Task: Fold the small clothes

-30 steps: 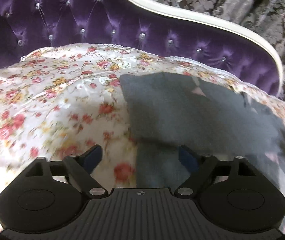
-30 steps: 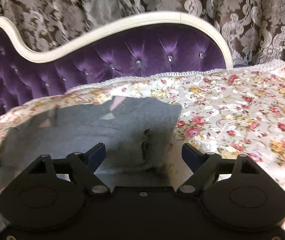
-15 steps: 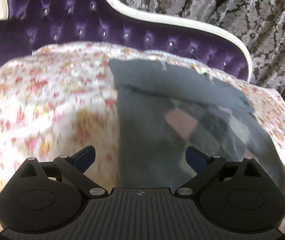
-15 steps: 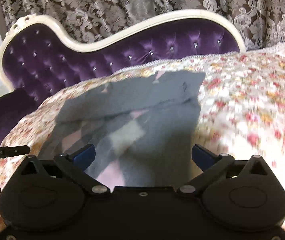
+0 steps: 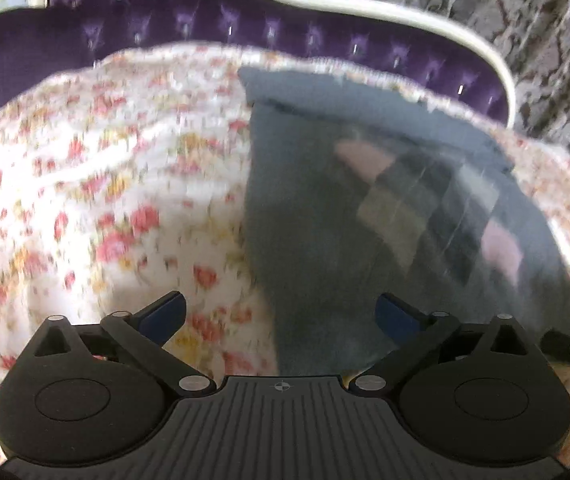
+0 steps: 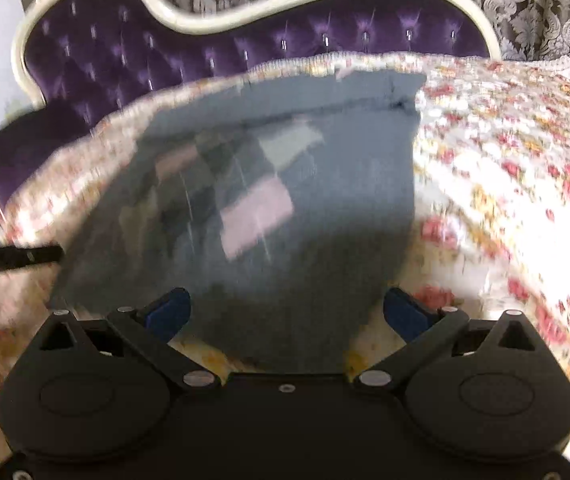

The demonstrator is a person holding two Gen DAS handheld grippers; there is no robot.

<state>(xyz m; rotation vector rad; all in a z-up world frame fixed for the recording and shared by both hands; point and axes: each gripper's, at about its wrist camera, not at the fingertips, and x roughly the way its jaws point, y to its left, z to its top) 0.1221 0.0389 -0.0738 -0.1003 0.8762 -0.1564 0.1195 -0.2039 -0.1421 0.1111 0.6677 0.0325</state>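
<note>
Holding both tools above a floral bedspread [image 5: 97, 184], you face a small grey garment [image 5: 325, 216] lying flat on it, just before a purple tufted headboard [image 6: 245, 44]. Pink and pale patches mark its middle, and its far edge looks turned over in a band. Your left gripper [image 5: 281, 312] has its fingers spread wide over the garment's left edge, gripping nothing. Your right gripper [image 6: 287, 310] is likewise spread over the near edge, empty. Both views are blurred. The cloth looks light, soft and limp; it will likely sag, so pinch it at the near corners.
</note>
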